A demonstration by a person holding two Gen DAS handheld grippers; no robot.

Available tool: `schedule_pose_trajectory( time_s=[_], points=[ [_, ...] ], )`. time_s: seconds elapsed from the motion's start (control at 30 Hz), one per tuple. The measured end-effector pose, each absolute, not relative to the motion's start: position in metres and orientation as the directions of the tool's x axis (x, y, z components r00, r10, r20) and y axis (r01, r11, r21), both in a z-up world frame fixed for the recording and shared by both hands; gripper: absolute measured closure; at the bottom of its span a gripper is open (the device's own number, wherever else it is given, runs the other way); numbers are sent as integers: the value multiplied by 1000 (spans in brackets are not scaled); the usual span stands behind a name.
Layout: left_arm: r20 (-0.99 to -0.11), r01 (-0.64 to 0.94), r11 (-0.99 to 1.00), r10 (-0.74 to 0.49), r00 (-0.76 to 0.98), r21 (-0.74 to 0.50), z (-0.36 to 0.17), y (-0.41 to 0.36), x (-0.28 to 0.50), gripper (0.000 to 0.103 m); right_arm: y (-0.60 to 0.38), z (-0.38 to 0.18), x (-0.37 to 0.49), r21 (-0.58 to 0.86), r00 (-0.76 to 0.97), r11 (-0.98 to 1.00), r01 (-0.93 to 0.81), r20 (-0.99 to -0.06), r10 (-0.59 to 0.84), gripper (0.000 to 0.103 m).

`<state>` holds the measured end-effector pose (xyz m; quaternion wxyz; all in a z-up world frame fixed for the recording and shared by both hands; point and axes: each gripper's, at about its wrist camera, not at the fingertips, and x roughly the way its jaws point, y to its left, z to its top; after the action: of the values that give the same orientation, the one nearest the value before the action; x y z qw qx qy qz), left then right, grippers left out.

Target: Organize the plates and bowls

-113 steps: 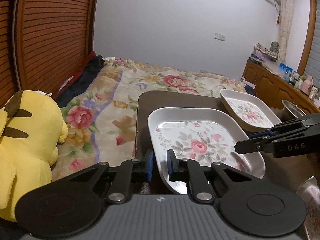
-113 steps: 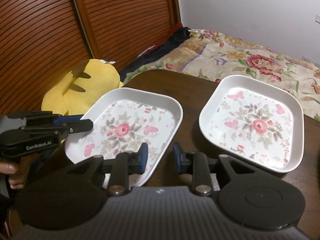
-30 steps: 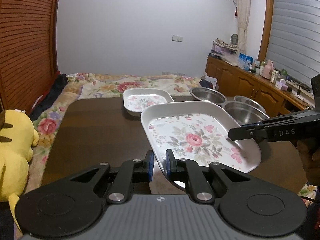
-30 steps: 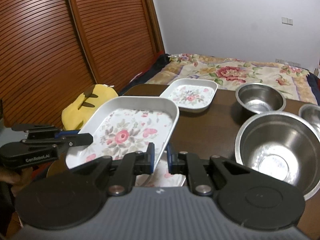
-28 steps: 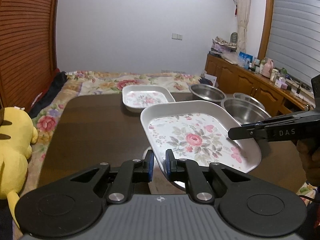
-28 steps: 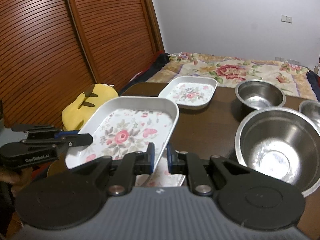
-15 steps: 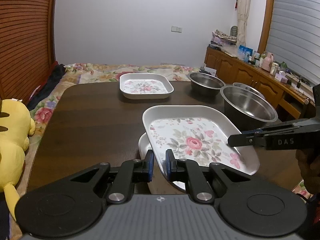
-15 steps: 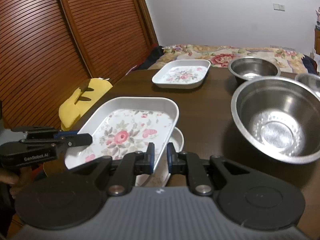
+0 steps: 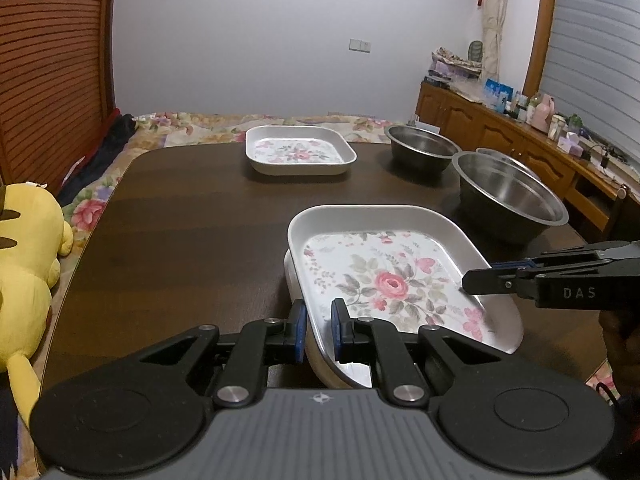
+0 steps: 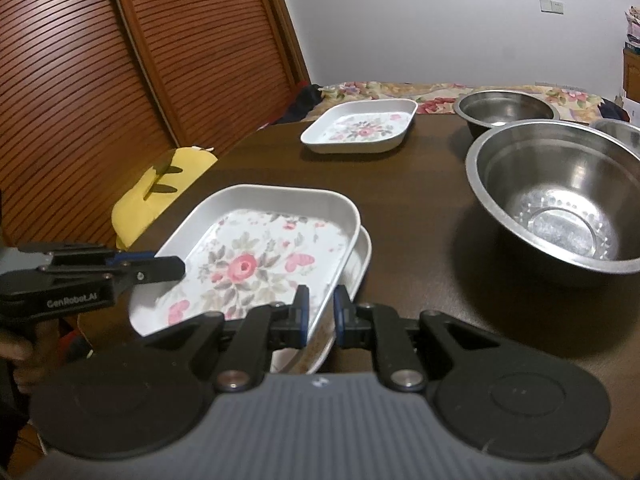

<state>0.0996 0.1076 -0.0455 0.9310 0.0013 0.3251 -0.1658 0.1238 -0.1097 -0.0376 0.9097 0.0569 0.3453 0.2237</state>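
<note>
Your left gripper (image 9: 319, 330) and right gripper (image 10: 320, 316) each pinch opposite rims of the floral plate (image 9: 394, 276), nearly closed, plate level, long axis running gripper to gripper, directly over a second plate (image 10: 362, 256) beside the large steel bowl (image 10: 560, 196).

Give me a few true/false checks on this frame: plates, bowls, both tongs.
1. Both tongs, left and right, are clamped on the near floral plate. True.
2. Another plate lies under the held one. True.
3. The far floral plate sits inside a steel bowl. False: it stands alone on the table.
4. The large steel bowl holds fruit. False: it is empty.
5. A yellow plush toy sits on the table. False: it is beside the table's edge.
</note>
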Motion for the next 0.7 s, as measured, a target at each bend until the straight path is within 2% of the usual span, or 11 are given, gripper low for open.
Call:
schedule_pose_trajectory(
  time_s=[0.43, 0.7],
  points=[
    [-606, 312, 949, -279, 745, -54, -54, 101, 100, 89, -99, -44, 110, 146, 731, 922, -359, -570, 375, 87],
    [-620, 293, 955, -260, 740, -50, -62, 103, 101, 89, -102, -51, 111, 171, 740, 922, -347, -554, 381, 85]
  ],
)
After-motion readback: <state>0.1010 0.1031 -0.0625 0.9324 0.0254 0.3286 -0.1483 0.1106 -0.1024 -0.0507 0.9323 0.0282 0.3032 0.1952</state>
